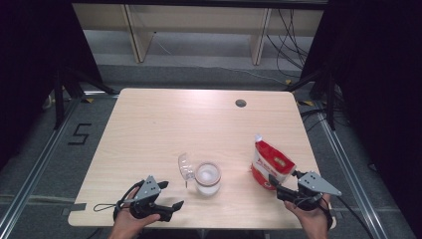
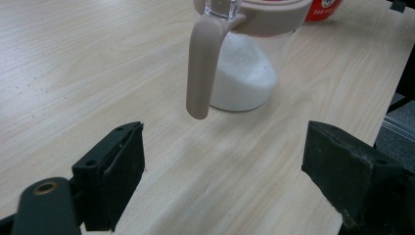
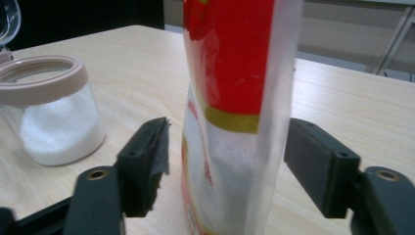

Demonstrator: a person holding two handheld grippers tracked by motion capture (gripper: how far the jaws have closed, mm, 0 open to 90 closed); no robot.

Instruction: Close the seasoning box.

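Two grippers sit low in the high view: our left gripper (image 1: 166, 201) at the lower left, jaws spread wide with nothing between them, and our right gripper (image 1: 274, 183) at the lower right, its jaws standing open on either side of the red-and-white bag (image 1: 269, 166) without pressing it. In the right gripper view the bag (image 3: 235, 98) rises upright between the black pads, a gap showing on each side; it is thin, glossy plastic with a clear edge and white grains inside. We judge the step to be letting go of the bag, so we should draw the gripper straight back, keeping both pads off the soft film so it does not tip. Just left of center stands the jar (image 1: 207, 178), clear and round with a beige rim and beige handle (image 2: 201, 68), its clear lid (image 1: 186, 167) flipped up, white grains heaped inside. The table (image 1: 149, 129) is pale, smooth wood grain.
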